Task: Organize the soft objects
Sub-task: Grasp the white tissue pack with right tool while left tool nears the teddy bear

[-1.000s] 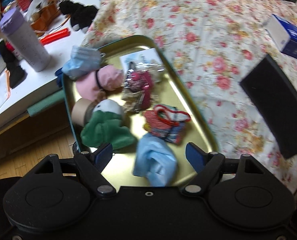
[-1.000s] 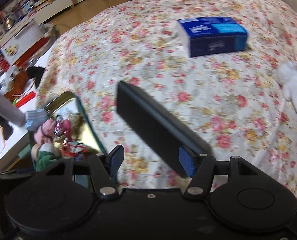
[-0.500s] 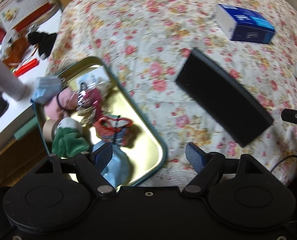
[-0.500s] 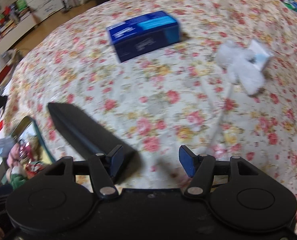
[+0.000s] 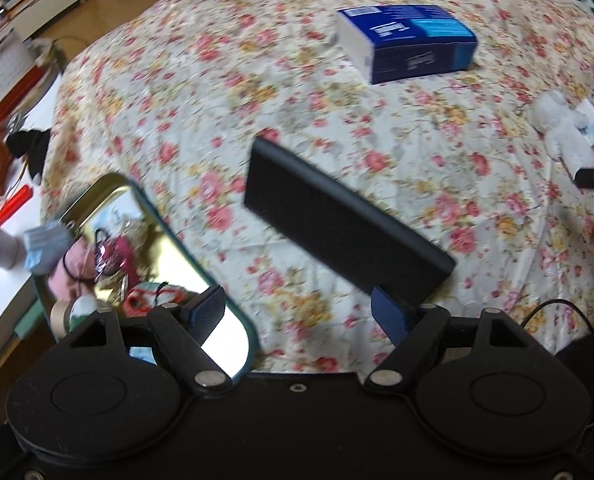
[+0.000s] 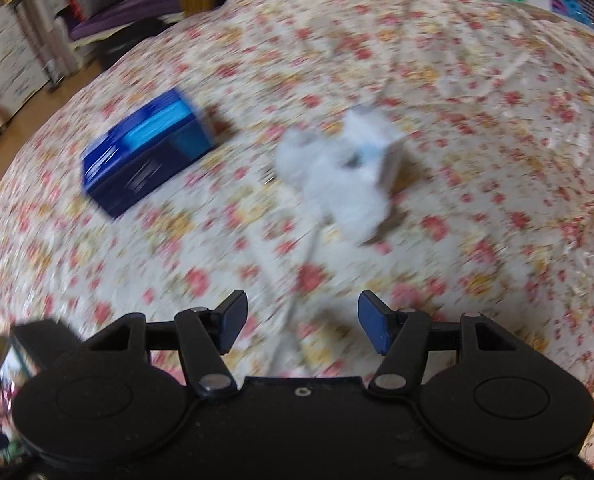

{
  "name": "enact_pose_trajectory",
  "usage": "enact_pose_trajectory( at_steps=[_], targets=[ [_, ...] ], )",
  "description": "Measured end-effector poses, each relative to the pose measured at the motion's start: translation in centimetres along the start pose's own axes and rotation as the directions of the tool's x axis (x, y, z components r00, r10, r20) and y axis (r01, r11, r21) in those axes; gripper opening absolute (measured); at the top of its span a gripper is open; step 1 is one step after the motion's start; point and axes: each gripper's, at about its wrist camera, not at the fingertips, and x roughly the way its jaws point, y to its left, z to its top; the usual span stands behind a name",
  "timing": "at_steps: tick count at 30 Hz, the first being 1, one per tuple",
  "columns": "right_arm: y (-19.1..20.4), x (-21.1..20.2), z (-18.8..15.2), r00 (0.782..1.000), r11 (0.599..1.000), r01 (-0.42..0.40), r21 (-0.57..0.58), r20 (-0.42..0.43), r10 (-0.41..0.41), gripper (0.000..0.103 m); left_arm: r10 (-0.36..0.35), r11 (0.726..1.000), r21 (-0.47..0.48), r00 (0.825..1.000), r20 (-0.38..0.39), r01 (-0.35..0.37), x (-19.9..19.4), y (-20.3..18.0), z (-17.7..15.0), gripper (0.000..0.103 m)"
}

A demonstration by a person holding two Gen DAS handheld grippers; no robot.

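A gold tin tray (image 5: pixel 165 220) at the bed's left edge holds several soft things: a pale blue cloth (image 5: pixel 45 240), a pink one (image 5: pixel 75 268) and small pouches. A white plush toy (image 5: pixel 561 132) lies on the floral bedspread at the far right; in the right wrist view it (image 6: pixel 337 184) is blurred, ahead of my right gripper (image 6: pixel 301 320). My right gripper is open and empty, some way short of the toy. My left gripper (image 5: pixel 297 316) is open and empty, over the tray's near right corner.
A flat black case (image 5: pixel 337 220) lies on the bed just ahead of my left gripper. A blue tissue box (image 5: pixel 409 40) sits farther back, also in the right wrist view (image 6: pixel 145 152). A cluttered white table (image 5: pixel 1 216) stands left of the bed.
Both grippers have swung right, away from the tray. The right wrist view has moved off the black case and now faces the white plush toy. Both stay open.
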Motion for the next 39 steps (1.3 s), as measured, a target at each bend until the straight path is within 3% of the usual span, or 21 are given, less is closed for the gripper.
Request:
enact_pose_trajectory(
  at_steps=[7, 22, 34, 39],
  targets=[
    [-4.2, 0.9, 3.4, 0.998, 0.990, 0.062, 0.128, 0.022, -0.065, 0.061, -0.016, 0.999, 0.041, 1.000, 0.008, 0.016, 0.1, -2.4, 1.5, 0.077],
    [-11.2, 3.6, 5.5, 0.985, 0.933, 0.162, 0.321, 0.002, -0.171, 0.061, -0.044, 0.994, 0.097, 0.999, -0.002, 0.044, 1.3, -5.6, 3.6, 0.077],
    [-10.0, 7.2, 9.7, 0.979, 0.950, 0.198, 0.241, 0.002, -0.205, 0.062, -0.037, 0.993, 0.110, 0.999, -0.018, 0.039, 2.3, -6.4, 4.1, 0.077],
    [-7.5, 9.2, 9.7, 0.989, 0.977, 0.148, 0.155, -0.038, -0.143, 0.062, -0.029, 0.994, 0.104, 0.999, -0.020, 0.031, 2.5, -6.2, 4.3, 0.077]
  ],
)
